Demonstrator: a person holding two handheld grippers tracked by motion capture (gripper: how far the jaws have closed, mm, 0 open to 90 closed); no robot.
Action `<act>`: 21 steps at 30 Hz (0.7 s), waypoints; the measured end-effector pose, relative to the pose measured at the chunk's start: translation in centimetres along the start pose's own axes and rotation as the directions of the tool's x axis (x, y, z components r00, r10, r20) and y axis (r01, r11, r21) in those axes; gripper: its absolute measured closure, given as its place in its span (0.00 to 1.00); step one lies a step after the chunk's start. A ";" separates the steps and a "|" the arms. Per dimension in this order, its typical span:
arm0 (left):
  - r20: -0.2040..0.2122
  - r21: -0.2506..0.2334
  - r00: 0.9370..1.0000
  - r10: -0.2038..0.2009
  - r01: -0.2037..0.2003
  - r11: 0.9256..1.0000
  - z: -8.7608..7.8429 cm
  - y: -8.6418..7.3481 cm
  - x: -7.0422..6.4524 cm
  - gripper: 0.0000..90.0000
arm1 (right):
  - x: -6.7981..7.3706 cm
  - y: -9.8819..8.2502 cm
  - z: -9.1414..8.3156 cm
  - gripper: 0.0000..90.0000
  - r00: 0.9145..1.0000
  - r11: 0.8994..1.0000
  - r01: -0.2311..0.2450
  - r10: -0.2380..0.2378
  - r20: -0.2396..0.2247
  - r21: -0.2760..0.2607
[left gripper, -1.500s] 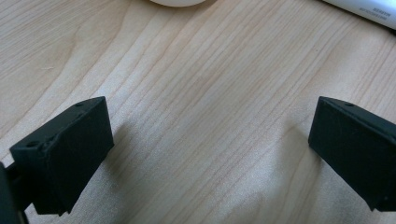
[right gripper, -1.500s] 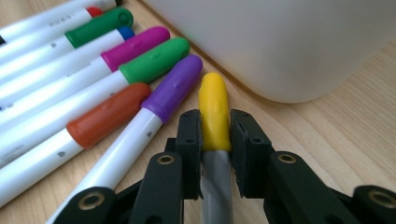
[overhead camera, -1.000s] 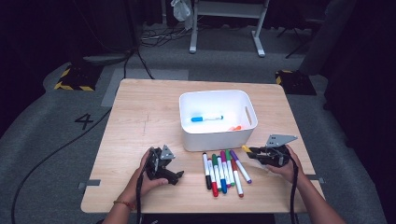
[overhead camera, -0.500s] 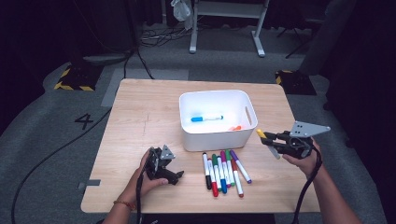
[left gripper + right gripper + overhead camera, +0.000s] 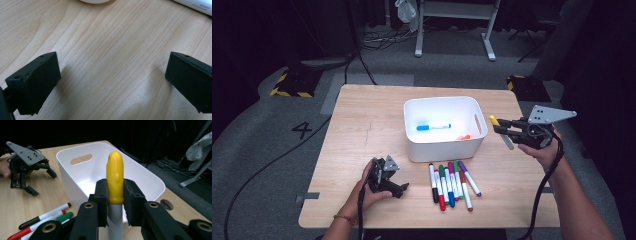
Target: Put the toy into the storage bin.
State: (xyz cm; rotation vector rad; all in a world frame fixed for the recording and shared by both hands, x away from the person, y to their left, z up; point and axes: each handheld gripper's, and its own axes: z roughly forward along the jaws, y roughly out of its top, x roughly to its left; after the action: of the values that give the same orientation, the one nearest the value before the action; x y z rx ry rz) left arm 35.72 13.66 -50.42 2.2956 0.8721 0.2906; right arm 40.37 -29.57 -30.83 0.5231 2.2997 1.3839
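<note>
In the high view, a yellow-capped marker (image 5: 500, 131) is held in the right gripper (image 5: 504, 131) above the counter's (image 5: 362, 125) right edge, beside the white bin (image 5: 444, 150). In the left gripper view, wide jaws are seen over bare wood. In the right gripper view, the marker (image 5: 115, 185) is clamped between the jaws.

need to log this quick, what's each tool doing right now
Left tool: open, nothing between its jaws, resting on the table.
Right tool: closed on the yellow-capped marker, held in the air beside the white bin.
</note>
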 end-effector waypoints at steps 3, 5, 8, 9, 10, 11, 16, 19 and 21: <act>0.000 0.001 1.000 0.000 0.000 1.000 0.0 0.0 0.0 0.00 | -0.2 0.9 0.5 0.83 1.000 1.000 0.016 -0.016 -0.003 -0.004; 0.000 0.000 1.000 0.000 0.000 1.000 0.0 0.0 0.0 0.00 | -0.3 1.5 0.9 0.83 1.000 1.000 0.020 -0.020 -0.014 -0.007; -0.001 -0.001 1.000 0.000 0.000 1.000 0.0 0.0 0.0 0.00 | -0.4 2.2 1.5 0.83 0.999 1.000 0.026 -0.026 -0.020 -0.010; 0.000 0.001 1.000 0.000 0.000 1.000 0.0 0.0 0.0 0.00 | -0.4 2.5 1.7 0.83 0.999 1.000 0.028 -0.028 -0.021 -0.007; 0.000 0.000 1.000 0.000 0.000 1.000 0.0 0.0 0.0 0.00 | -0.4 2.7 2.0 0.83 0.999 0.999 0.036 -0.036 -0.018 -0.003; -0.001 0.000 1.000 -0.001 0.001 1.000 0.0 0.0 0.0 0.00 | -0.4 3.0 2.3 0.83 0.999 0.999 0.040 -0.040 -0.021 0.000; 0.000 0.001 1.000 0.000 0.000 1.000 0.0 0.0 0.0 0.00 | -0.3 4.1 3.8 0.83 0.998 0.998 0.058 -0.058 -0.036 0.010; 0.000 0.000 1.000 0.000 0.000 1.000 0.0 0.0 0.0 0.00 | -0.3 4.7 5.0 0.83 0.995 0.998 0.068 -0.067 -0.070 0.014; 0.000 0.000 1.000 0.000 0.000 1.000 0.0 0.0 0.0 0.00 | -0.2 4.9 5.9 0.83 0.994 0.997 0.076 -0.074 -0.087 0.023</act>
State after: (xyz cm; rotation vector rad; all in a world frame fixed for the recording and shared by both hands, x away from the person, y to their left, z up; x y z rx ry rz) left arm 35.72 13.66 -50.42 2.2956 0.8720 0.2902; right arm 44.12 -23.18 -28.98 0.3882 2.3829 1.3674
